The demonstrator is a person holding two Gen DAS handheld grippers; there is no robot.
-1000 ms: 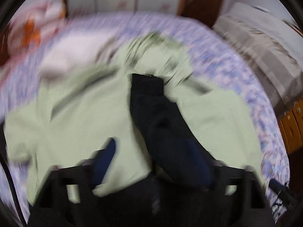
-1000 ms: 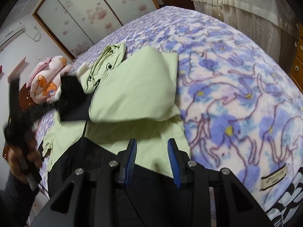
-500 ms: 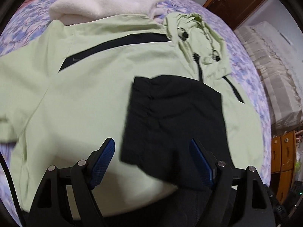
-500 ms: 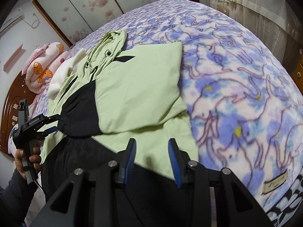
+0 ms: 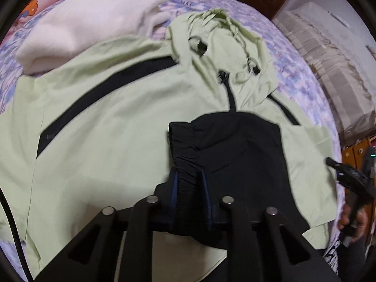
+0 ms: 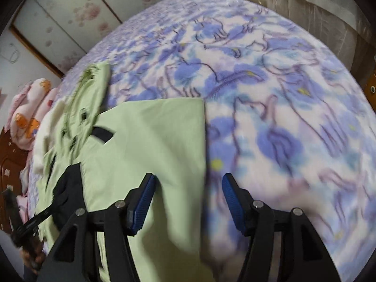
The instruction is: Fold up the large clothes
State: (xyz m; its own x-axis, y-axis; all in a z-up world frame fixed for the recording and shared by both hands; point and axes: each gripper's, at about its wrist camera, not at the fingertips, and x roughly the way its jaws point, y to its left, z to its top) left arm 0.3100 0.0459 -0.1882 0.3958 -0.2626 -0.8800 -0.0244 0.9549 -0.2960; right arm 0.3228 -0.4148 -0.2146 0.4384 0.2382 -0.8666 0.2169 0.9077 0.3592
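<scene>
A light green hooded jacket (image 5: 105, 141) with black stripes lies spread on the bed, its hood (image 5: 223, 42) at the far end. Its black sleeve (image 5: 235, 152) is folded across the chest. My left gripper (image 5: 188, 174) is closing, and its blue pads pinch the gathered cuff of that sleeve. In the right wrist view the jacket (image 6: 145, 141) shows a straight folded edge. My right gripper (image 6: 188, 178) hangs over that edge with its jaws opening wide; the edge lies below the gap and the pads touch nothing. The left gripper (image 6: 35, 221) appears at the lower left by the black sleeve (image 6: 68, 188).
A purple flowered blanket (image 6: 270, 94) covers the bed. A folded white fleece (image 5: 82, 23) lies beside the hood. Pink bedding (image 6: 28, 108) sits at the headboard. Wooden drawers (image 5: 352, 155) and a covered couch (image 5: 329, 58) stand beyond the bed's right side.
My left gripper came down onto the black sleeve and closed on its cuff. My right gripper swung right to the jacket's folded edge and its jaws spread wider.
</scene>
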